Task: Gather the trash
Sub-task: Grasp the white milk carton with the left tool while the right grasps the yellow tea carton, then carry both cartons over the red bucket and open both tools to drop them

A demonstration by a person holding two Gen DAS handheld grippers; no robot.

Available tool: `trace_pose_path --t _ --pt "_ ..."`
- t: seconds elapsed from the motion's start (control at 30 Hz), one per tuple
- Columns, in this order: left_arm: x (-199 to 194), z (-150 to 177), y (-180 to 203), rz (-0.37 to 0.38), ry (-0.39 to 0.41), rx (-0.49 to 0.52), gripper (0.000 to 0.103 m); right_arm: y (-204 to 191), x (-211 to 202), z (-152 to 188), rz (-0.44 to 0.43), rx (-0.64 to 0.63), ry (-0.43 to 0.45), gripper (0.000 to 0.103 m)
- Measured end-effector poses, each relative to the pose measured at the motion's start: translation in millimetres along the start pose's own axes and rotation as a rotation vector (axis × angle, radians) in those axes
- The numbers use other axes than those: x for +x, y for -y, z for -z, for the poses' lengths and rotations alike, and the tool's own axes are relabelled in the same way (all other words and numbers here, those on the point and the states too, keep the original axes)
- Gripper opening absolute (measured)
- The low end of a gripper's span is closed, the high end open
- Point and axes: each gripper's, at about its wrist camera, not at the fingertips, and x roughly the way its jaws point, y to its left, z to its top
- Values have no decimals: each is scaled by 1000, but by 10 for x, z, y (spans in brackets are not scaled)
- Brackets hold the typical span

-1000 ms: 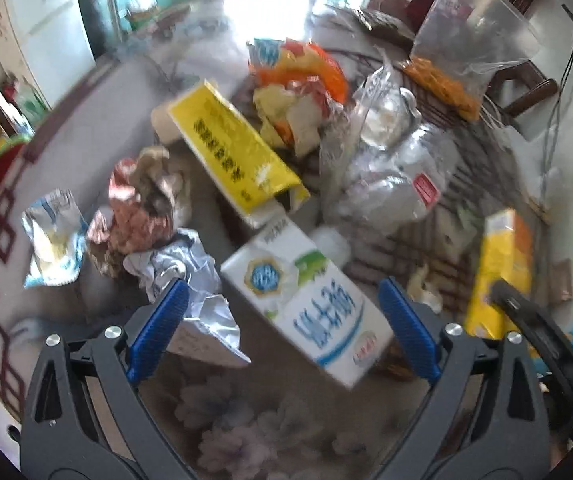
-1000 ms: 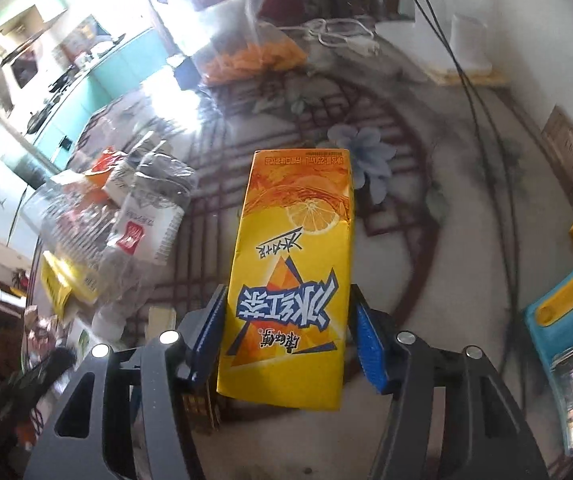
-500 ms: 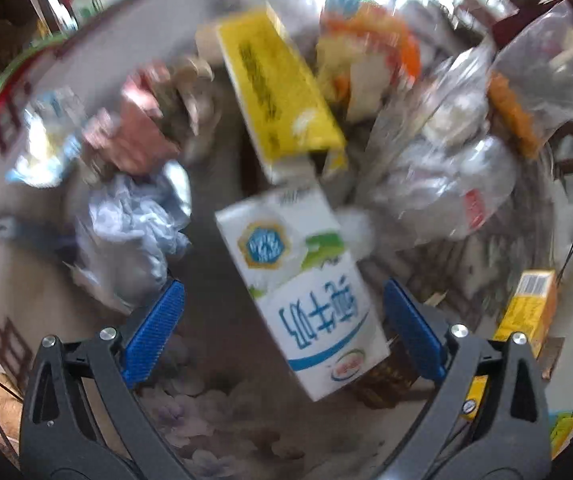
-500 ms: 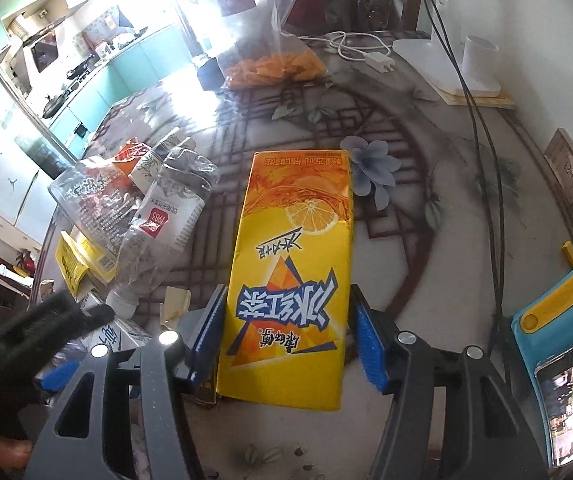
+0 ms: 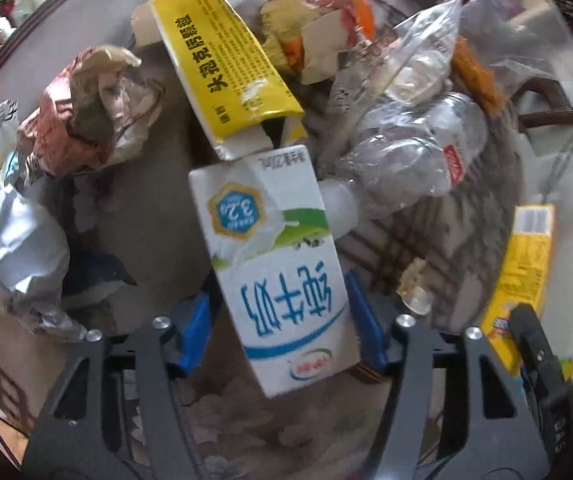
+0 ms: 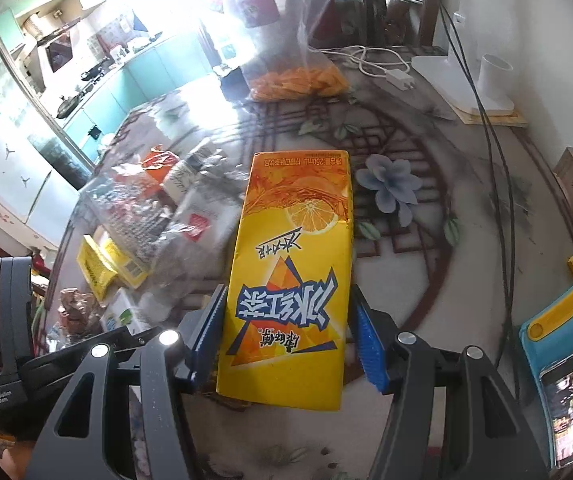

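Squeeze the left gripper (image 5: pixel 280 320), pads flanking the white milk carton (image 5: pixel 274 264), square across its sides; keep the right gripper (image 6: pixel 288 336) clamped on the iced-tea carton (image 6: pixel 290 276).

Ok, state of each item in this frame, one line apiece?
left hand-held gripper: shut on milk carton.
right hand-held gripper: shut on iced tea carton.
milk carton: dented, lying flat, gripped at its lower sides.
iced tea carton: intact, held.
yellow box: end flap torn open, lying on table.
plastic bottle: crushed, capped, on its side.
foil wrapper: crumpled.
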Motion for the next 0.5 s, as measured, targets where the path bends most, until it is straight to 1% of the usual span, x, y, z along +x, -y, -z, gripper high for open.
trace_pose_path --t 0.07,0.17,0.23,0.33,0.4,0.5 --pt "-80 -36 -78 28 7 45 56 -68 -37 10 -15 -1 5 57" --pt "-375 82 -12 63 56 155 55 -180 -108 19 -31 -12 20 57" --pt "-582 167 48 80 112 244 54 -266 -163 23 -44 -19 32 57" --pt "-842 276 68 88 185 339 54 -428 -251 22 -66 -38 53 57" --pt "-1004 319 67 85 244 385 54 -549 -300 26 -80 -52 65 57" --pt "-1277 340 -84 66 342 414 53 -700 -352 47 -92 -71 76 57"
